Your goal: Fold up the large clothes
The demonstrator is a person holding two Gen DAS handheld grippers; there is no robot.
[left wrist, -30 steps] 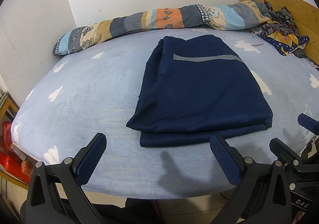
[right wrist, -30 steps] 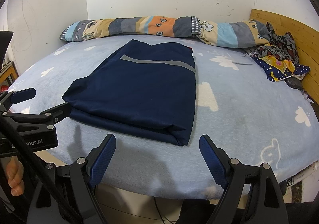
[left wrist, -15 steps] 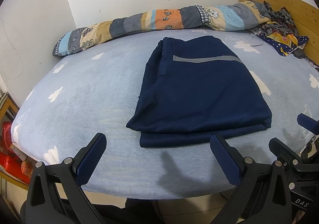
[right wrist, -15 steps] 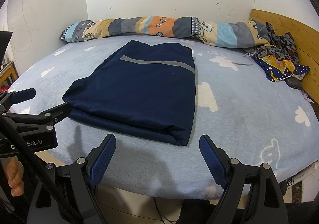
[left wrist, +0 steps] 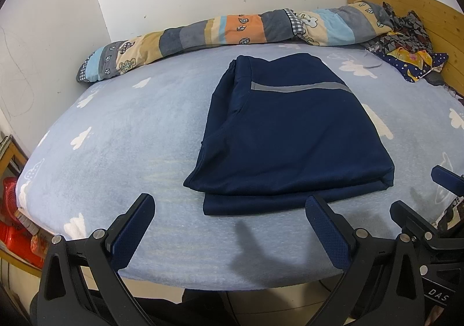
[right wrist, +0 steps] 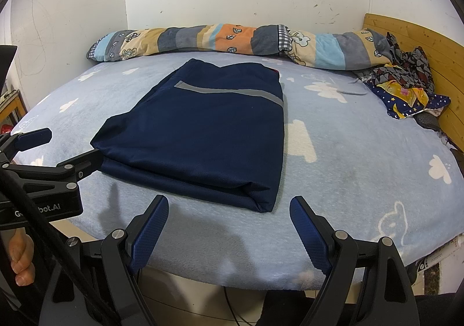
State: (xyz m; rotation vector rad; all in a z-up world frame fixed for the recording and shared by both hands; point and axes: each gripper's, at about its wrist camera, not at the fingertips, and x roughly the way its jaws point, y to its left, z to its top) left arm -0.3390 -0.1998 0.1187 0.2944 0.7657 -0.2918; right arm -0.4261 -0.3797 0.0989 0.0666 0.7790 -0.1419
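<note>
Both grippers, left [left wrist: 229, 223] and right [right wrist: 229, 223], we hold released at lower frame, since the navy garment [left wrist: 290, 134] looks folded.

The bed [left wrist: 116, 134] carries a pale blue fleece sheet printed with white clouds; a folded navy garment [left wrist: 290, 134] with a grey stripe lies flat on it, just ahead of the left tool [left wrist: 229, 210] and ahead-left of the right tool [right wrist: 229, 211]; a rolled striped quilt [left wrist: 232, 30] runs along the far edge by the wall; a heap of patterned clothes [right wrist: 406, 85] sits far right, beside the wooden headboard.
</note>
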